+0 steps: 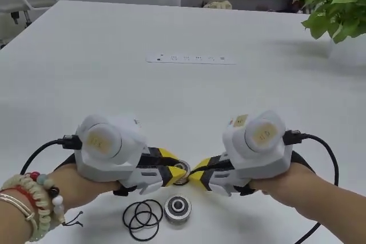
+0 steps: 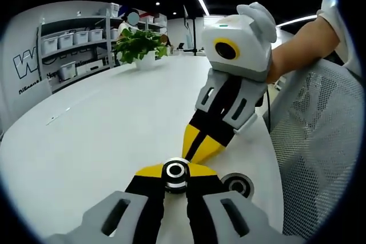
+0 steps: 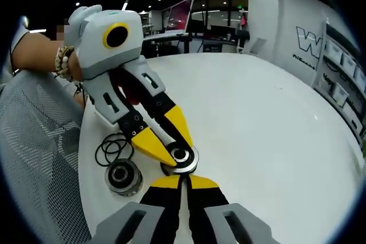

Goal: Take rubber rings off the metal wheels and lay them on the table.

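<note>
Your left claw (image 2: 175, 170) clamped on a wheel (image 2: 175, 174), lower centre, your right claw (image 3: 184, 178) together at its rim, loose rings (image 1: 142, 216) bottom centre

Broad white desk (image 1: 114, 55), plain top; a long white socket strip (image 1: 190, 59) sits mid-desk, and a white plant pot (image 1: 346, 51) stands at the far right. At the near edge, a loose pile of thin black rubber rings (image 1: 142, 219) lies just beside a silver metal wheel (image 1: 177, 208) lying flat.

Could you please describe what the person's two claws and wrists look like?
The left claw and right claw each have a pale grey housing with a round yellow marking, black fingers tipped yellow, and a black cable. Beaded bracelets circle the left wrist.
</note>
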Tool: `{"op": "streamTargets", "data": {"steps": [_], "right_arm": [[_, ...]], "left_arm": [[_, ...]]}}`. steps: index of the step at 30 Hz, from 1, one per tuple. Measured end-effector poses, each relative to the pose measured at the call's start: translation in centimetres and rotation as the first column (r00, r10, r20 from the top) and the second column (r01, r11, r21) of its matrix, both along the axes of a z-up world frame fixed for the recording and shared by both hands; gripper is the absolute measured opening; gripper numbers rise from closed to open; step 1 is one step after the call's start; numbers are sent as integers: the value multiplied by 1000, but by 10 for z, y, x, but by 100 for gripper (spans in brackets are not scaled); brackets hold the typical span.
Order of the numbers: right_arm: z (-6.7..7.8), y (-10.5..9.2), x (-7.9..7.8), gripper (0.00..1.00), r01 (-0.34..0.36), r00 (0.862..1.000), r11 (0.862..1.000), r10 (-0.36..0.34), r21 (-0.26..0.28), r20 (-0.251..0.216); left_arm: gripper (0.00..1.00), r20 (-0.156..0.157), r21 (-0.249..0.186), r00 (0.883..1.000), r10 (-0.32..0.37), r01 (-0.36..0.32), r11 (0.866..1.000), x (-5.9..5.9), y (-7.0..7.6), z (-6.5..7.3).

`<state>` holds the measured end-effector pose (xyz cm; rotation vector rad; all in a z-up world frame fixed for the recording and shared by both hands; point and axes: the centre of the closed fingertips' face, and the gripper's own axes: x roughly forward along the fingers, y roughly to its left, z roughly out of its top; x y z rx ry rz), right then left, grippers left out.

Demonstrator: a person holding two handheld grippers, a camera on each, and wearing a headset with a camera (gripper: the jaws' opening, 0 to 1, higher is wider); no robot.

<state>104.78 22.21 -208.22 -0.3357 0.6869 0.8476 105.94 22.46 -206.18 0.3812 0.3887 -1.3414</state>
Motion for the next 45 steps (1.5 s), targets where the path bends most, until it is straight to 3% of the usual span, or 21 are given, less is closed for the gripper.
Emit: {"op": "streamTargets", "data": {"steps": [3, 18, 20, 22, 25, 29, 32, 45], "right_arm": [[0, -2, 0, 0, 57, 997, 997, -54, 47, -61], [2, -7, 3, 0, 150, 983, 983, -137, 105, -123], [11, -9, 10, 0, 201, 976, 967, -184, 157, -115], [14, -8, 10, 0, 227, 968, 954, -198, 195, -157], [10, -8, 9, 0, 205, 974, 964, -183, 168, -136], [15, -3, 8, 0, 229, 966, 953, -198, 196, -165], [16, -2, 7, 0, 212, 972, 959, -186, 187, -147], [20, 2, 7, 0, 210, 972, 955, -181, 208, -151]], "left_arm": [[8, 1, 1, 1000, -3, 3, 1000, -1, 0, 0], [8, 9, 8, 1000, -9, 9, 1000, -2, 0, 1], [8, 9, 8, 1000, -11, 10, 1000, -2, 0, 1], [8, 9, 7, 1000, -9, 9, 1000, -1, 0, 1], [8, 11, 6, 1000, -12, 12, 1000, -1, 0, 1], [8, 20, 8, 1000, -16, 16, 1000, -2, 1, 1], [8, 25, 6, 1000, -18, 18, 1000, -2, 1, 1], [8, 22, -15, 1000, -13, 14, 1000, -2, 1, 1]]}}
